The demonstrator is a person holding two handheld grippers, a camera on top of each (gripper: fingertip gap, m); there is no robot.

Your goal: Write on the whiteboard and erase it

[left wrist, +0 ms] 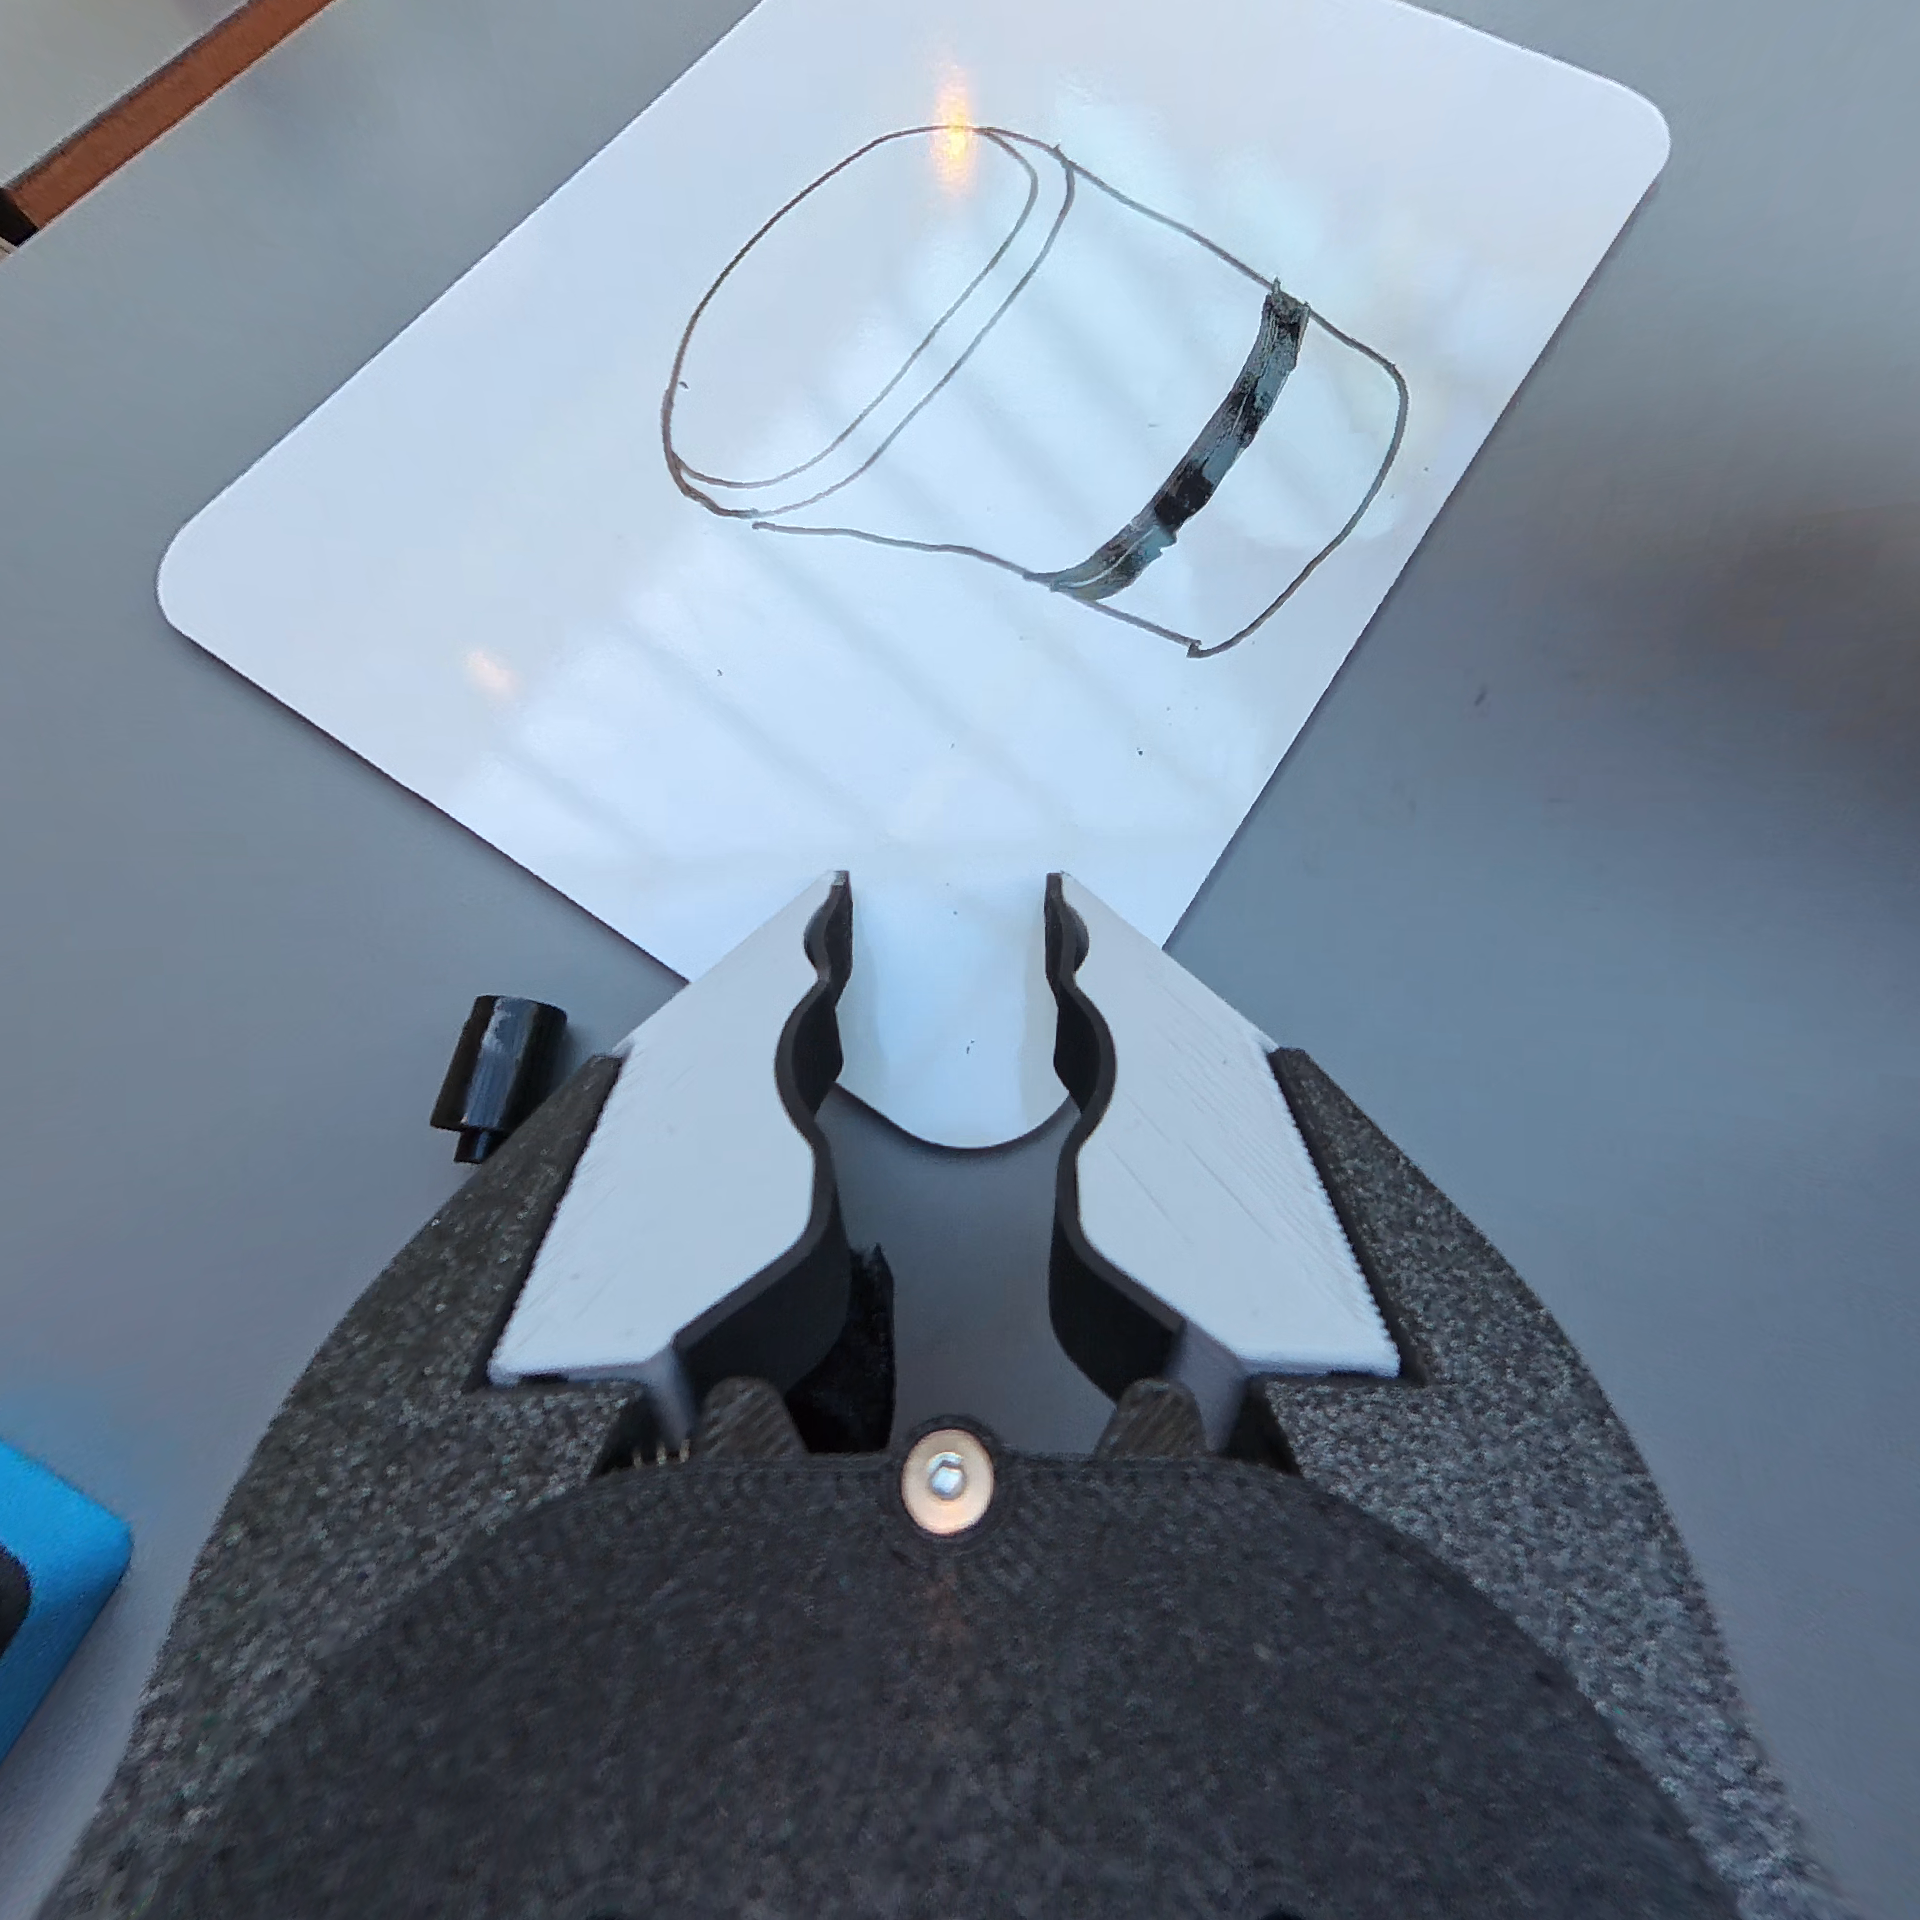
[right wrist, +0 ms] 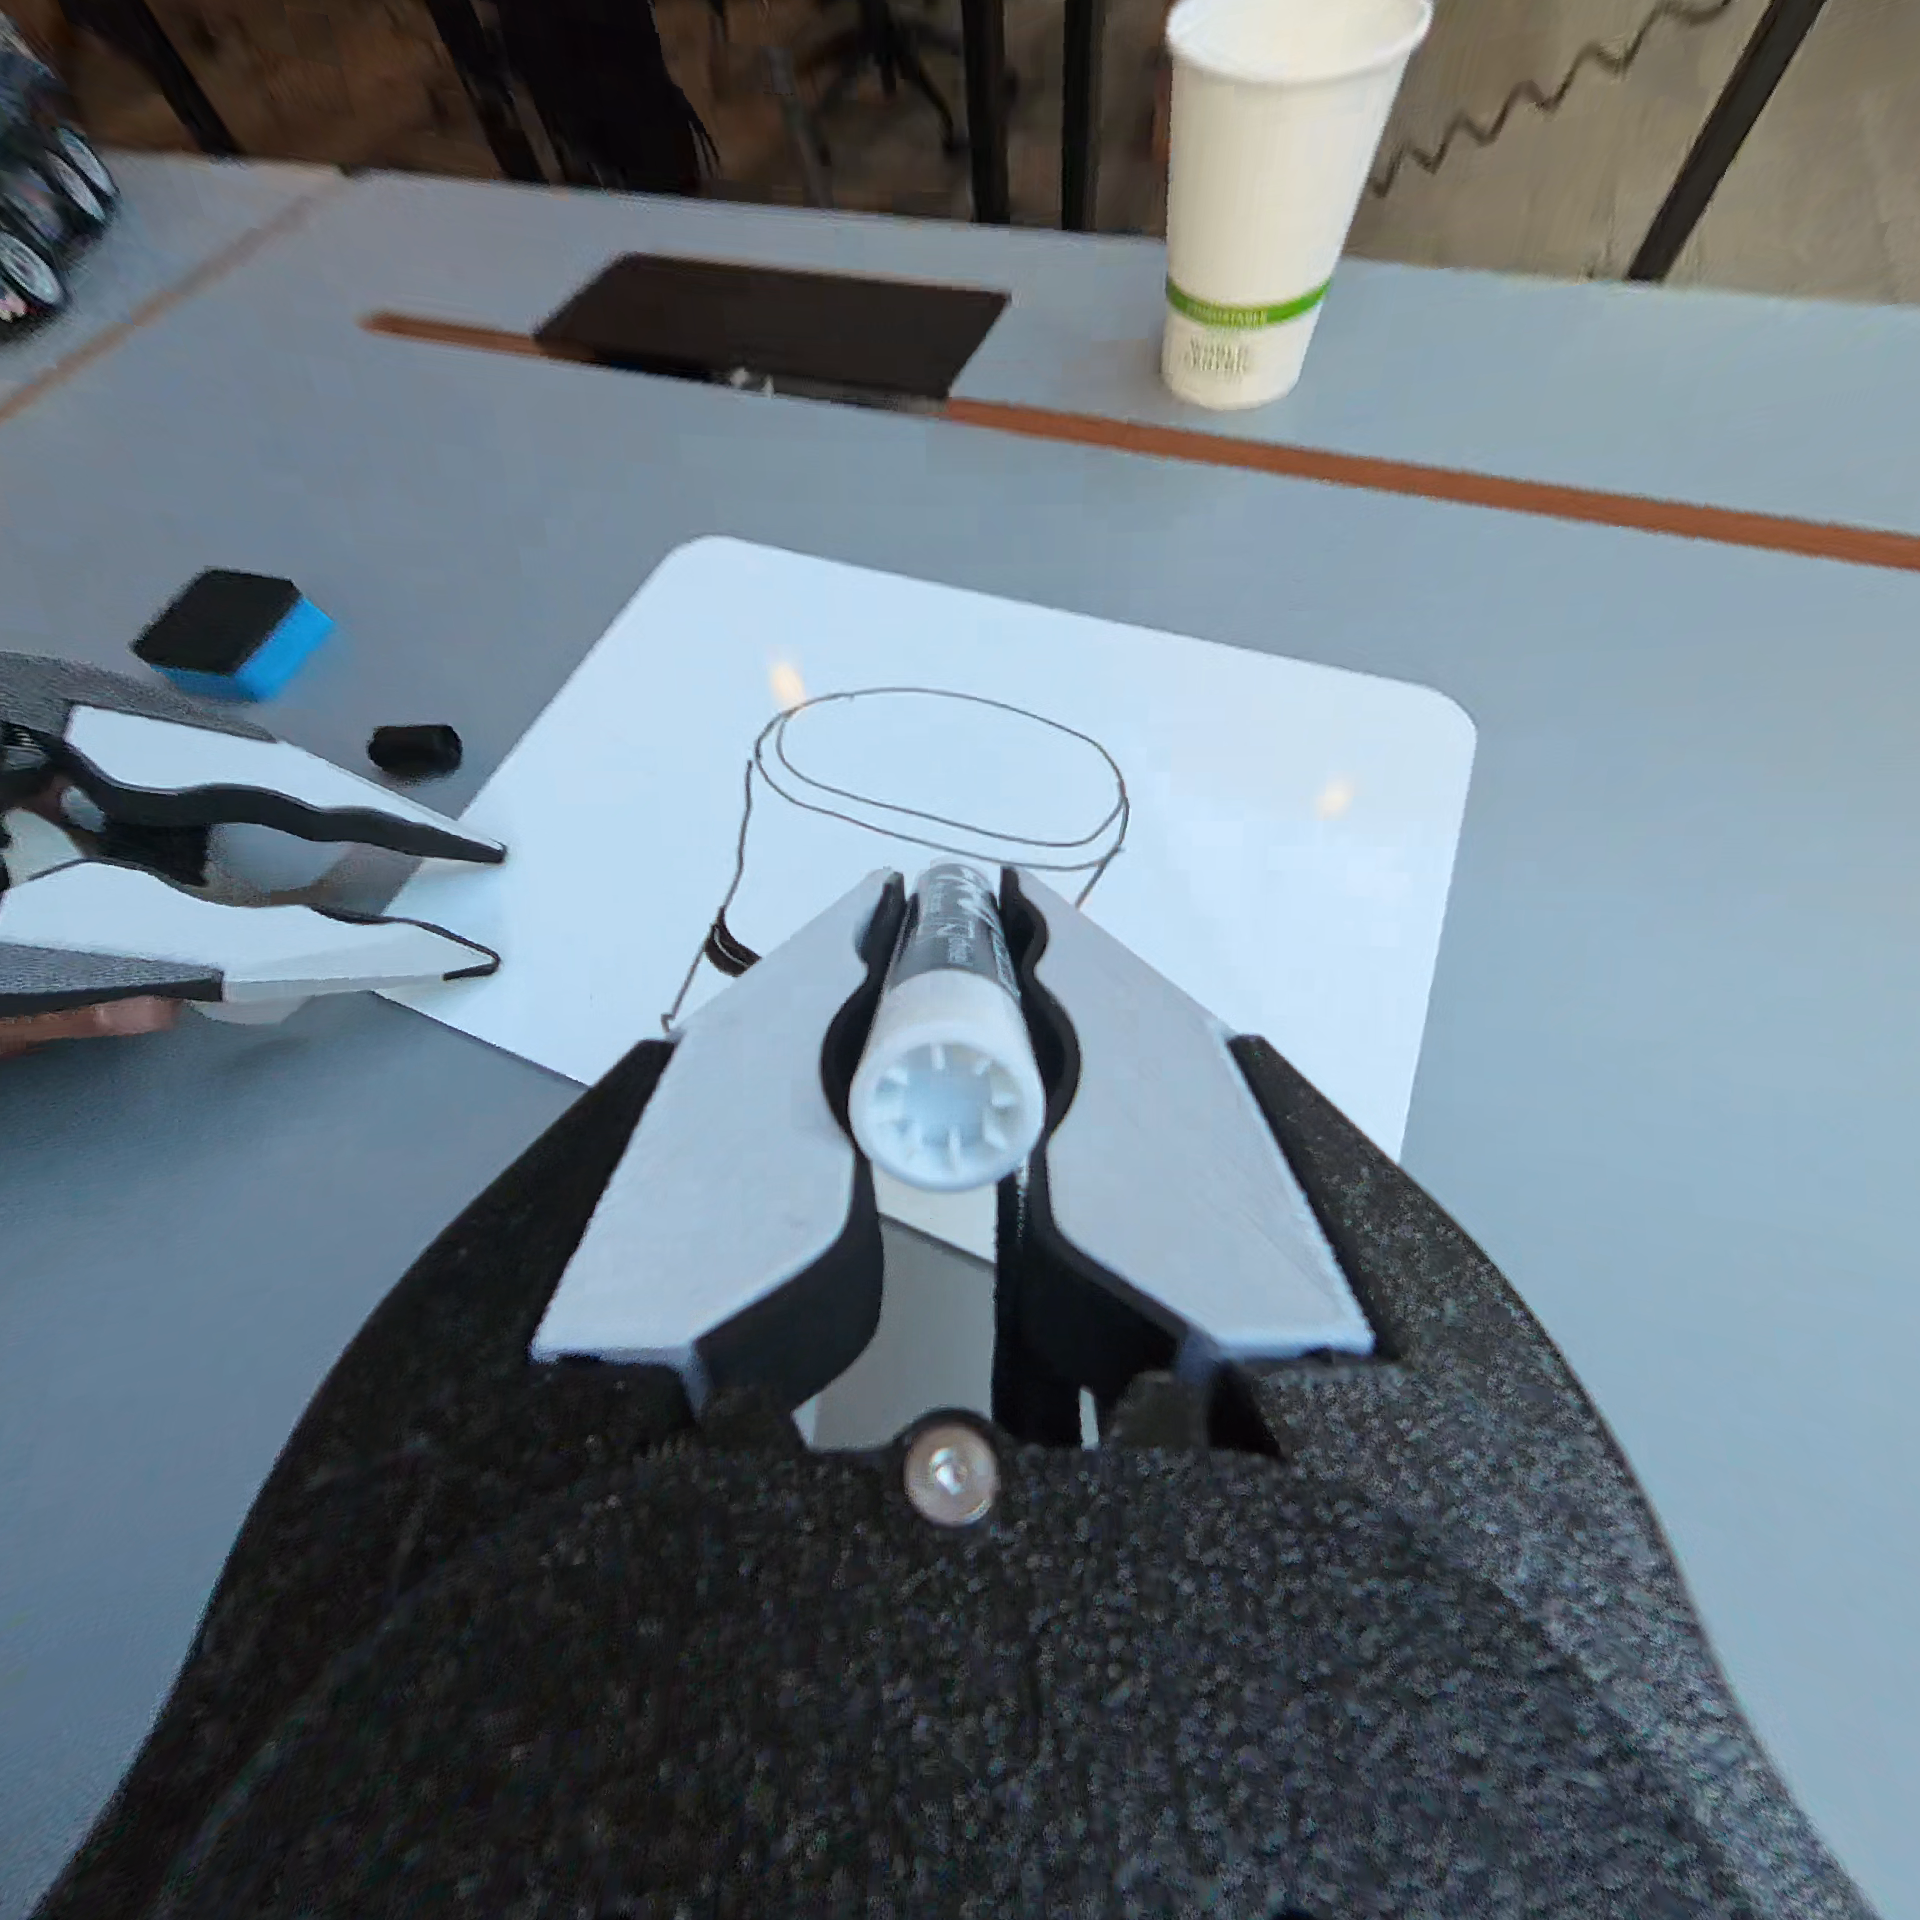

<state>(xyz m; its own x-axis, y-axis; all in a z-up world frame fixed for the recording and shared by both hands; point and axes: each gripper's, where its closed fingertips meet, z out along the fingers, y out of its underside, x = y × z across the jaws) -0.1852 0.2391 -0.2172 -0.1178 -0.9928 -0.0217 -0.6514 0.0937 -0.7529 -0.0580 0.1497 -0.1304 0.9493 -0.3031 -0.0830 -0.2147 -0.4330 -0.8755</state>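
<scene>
A small white board (left wrist: 582, 665) with a cup drawn on it in black line lies on the grey table; it also shows in the right wrist view (right wrist: 1247, 831). My left gripper (left wrist: 949, 883) is open and empty, its tips over the board's near corner; it shows in the right wrist view too (right wrist: 499, 914). My right gripper (right wrist: 945, 883) is shut on a white marker (right wrist: 951, 1023), held along the fingers with its tip hidden, pointing down at the drawing. A black marker cap (left wrist: 497, 1075) lies just left of my left gripper, also seen in the right wrist view (right wrist: 414, 748).
A blue eraser with a black pad (right wrist: 244, 634) lies left of the board; its corner shows in the left wrist view (left wrist: 52, 1579). A white paper cup with a green band (right wrist: 1262, 197) stands far back. A dark recessed panel (right wrist: 769, 322) sits in the table.
</scene>
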